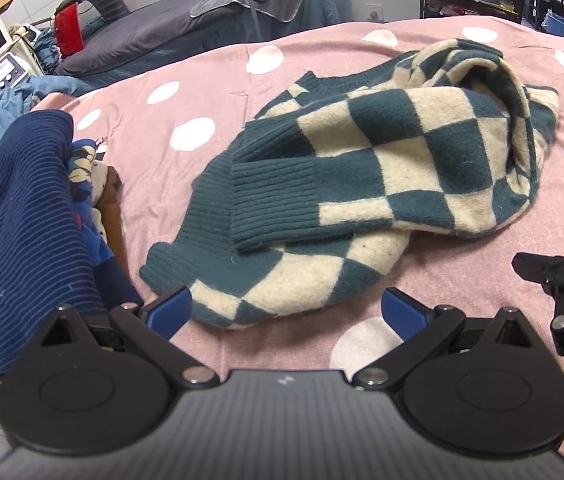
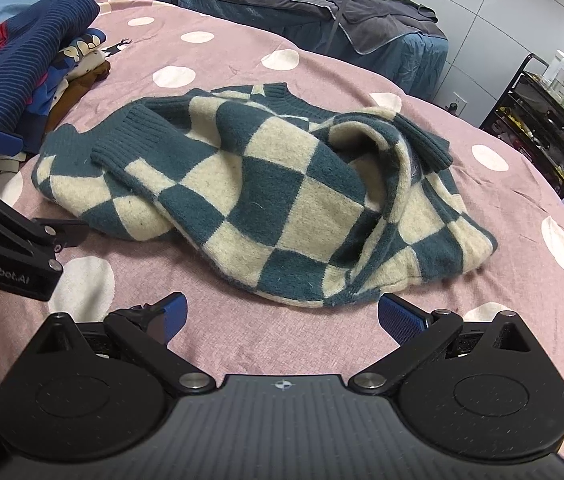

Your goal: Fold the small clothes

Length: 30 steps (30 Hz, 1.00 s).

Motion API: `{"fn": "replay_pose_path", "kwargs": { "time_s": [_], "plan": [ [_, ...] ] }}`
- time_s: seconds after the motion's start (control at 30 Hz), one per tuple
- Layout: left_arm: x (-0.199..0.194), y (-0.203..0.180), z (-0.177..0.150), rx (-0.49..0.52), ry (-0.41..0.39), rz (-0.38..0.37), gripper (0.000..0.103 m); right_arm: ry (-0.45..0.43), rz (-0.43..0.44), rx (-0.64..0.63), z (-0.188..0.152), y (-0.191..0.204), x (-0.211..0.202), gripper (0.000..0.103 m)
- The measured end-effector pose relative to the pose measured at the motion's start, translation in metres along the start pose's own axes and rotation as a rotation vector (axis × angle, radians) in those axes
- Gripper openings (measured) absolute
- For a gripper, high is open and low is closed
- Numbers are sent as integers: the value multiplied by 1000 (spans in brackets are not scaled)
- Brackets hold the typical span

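The left gripper [image 1: 287,311] hangs just above the bed with its blue-padded jaws spread wide and nothing between them, at the near hem of the jumper; the right gripper [image 2: 281,315] is likewise wide open and empty, low over the cover just short of the jumper's near edge. Beneath both lies the bed, spread with a pink bedcover [image 1: 218,80] dotted with large white spots. In the middle of it sits the checked sweater [image 1: 382,168], teal and cream squares with ribbed teal cuffs and hem, lying crumpled: one sleeve is laid across the body and the far side is bunched into a raised fold. At the left edge of the bed, well apart from the sweater, is a pile of clothes [image 2: 38,80], with a navy striped garment [image 1: 26,216] on top of printed blue, red and brown pieces. Behind the bed stands a second bed under a grey blanket [image 2: 362,16]
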<state>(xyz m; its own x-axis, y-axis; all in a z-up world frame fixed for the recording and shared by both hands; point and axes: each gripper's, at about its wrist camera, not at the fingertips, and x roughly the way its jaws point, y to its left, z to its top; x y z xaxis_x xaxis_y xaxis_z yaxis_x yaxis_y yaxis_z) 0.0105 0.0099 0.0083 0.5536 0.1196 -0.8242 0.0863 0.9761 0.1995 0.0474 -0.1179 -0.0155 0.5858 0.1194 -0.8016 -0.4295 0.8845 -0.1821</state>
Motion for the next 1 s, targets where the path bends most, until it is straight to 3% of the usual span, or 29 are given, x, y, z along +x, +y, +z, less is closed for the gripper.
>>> {"fn": "replay_pose_path", "kwargs": {
  "time_s": [1.0],
  "plan": [
    [5,6,-5,-16,25,4,103,2,-7,-14,3,1,-2,103]
  ]
}}
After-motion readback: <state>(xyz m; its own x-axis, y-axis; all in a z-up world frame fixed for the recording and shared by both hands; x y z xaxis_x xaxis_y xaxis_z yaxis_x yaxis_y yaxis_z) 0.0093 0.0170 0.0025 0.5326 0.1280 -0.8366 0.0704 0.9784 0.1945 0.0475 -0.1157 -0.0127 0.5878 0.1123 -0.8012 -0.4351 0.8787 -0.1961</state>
